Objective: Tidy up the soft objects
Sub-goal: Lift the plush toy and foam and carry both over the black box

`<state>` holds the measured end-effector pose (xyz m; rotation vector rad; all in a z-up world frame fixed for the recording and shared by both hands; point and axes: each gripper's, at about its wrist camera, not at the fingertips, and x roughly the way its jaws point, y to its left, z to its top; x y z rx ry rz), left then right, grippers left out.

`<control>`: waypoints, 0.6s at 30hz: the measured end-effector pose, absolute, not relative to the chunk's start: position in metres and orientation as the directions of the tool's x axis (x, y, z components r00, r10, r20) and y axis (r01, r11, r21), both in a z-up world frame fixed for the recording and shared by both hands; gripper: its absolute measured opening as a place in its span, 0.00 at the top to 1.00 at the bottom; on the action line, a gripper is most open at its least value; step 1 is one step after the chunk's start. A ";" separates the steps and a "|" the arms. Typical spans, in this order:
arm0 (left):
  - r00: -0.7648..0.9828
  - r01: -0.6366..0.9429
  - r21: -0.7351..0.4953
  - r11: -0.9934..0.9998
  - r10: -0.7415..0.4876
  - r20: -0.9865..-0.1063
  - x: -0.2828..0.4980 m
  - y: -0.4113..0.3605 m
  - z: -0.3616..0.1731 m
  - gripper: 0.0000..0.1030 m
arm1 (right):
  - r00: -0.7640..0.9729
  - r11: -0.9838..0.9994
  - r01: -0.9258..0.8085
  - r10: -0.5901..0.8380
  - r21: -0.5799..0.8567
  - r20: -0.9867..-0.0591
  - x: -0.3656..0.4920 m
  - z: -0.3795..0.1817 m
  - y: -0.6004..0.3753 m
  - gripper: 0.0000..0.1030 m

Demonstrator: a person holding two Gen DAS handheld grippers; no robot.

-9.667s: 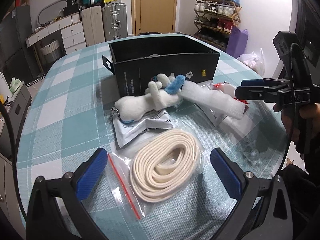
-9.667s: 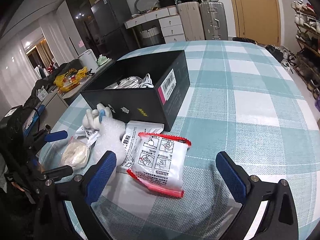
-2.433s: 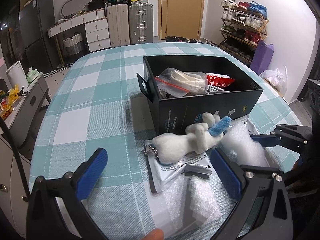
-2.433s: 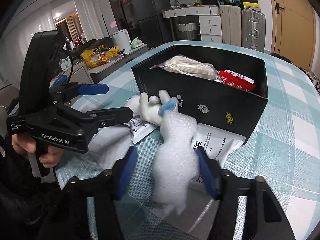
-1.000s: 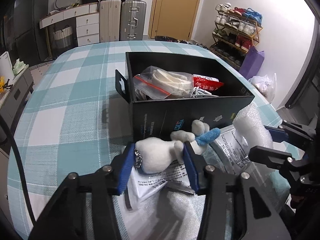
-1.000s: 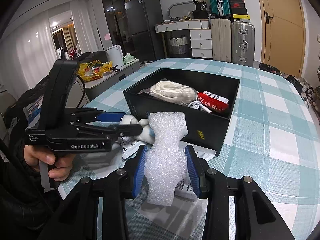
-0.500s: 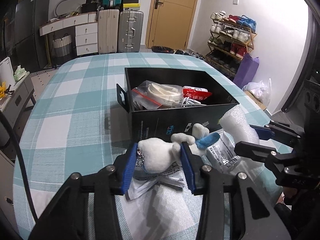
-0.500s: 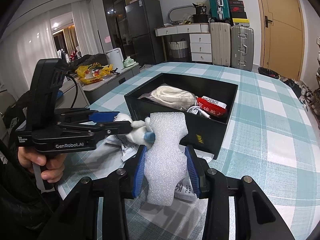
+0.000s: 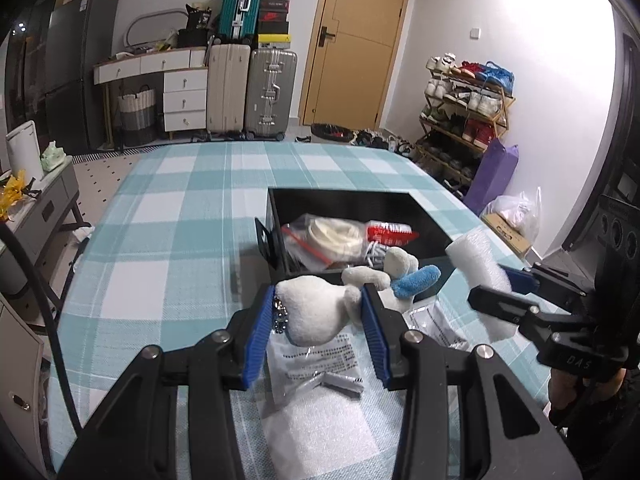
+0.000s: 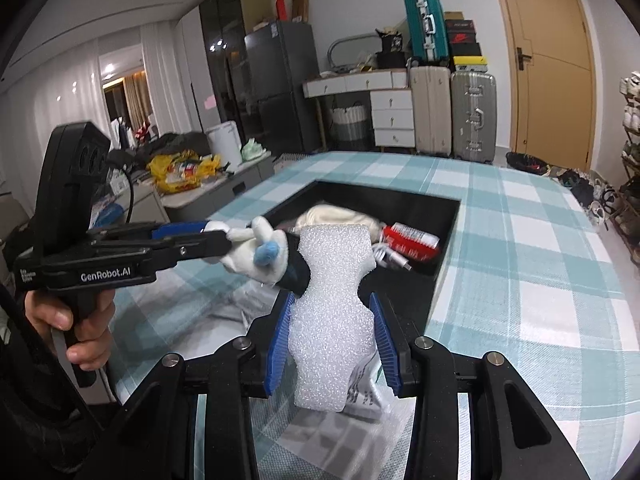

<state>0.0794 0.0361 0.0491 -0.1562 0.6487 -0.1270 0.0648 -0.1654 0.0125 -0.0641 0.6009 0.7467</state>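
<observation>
Beside black box [image 9: 304,280], printed pouches [image 9: 316,360] (flat), suitcases [image 9: 252,92] behind

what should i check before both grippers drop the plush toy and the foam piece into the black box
1. Left gripper shut on the plush toy: ok.
2. Right gripper shut on the foam piece: ok.
3. Both items lifted off the table: ok.
4. Black box open on top: ok.
5. Free space in the box beside the bagged cord and red packet: ok, its far part is bare.
6. Toy's key chain hanging free of the packets below: cannot tell.
</observation>
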 end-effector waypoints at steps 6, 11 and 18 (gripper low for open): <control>0.808 0.071 -0.172 0.983 -0.158 -0.567 0.085 0.031 0.065 0.59 | 0.628 0.767 -0.618 0.613 0.171 -0.480 0.074 0.037 -0.178 0.62; 0.823 0.078 -0.166 0.983 -0.158 -0.545 0.095 0.029 0.079 0.59 | 0.644 0.779 -0.596 0.608 0.194 -0.463 0.087 0.049 -0.183 0.62; 0.826 0.079 -0.155 0.985 -0.152 -0.543 0.114 0.026 0.085 0.59 | 0.642 0.774 -0.601 0.616 0.199 -0.456 0.101 0.061 -0.179 0.62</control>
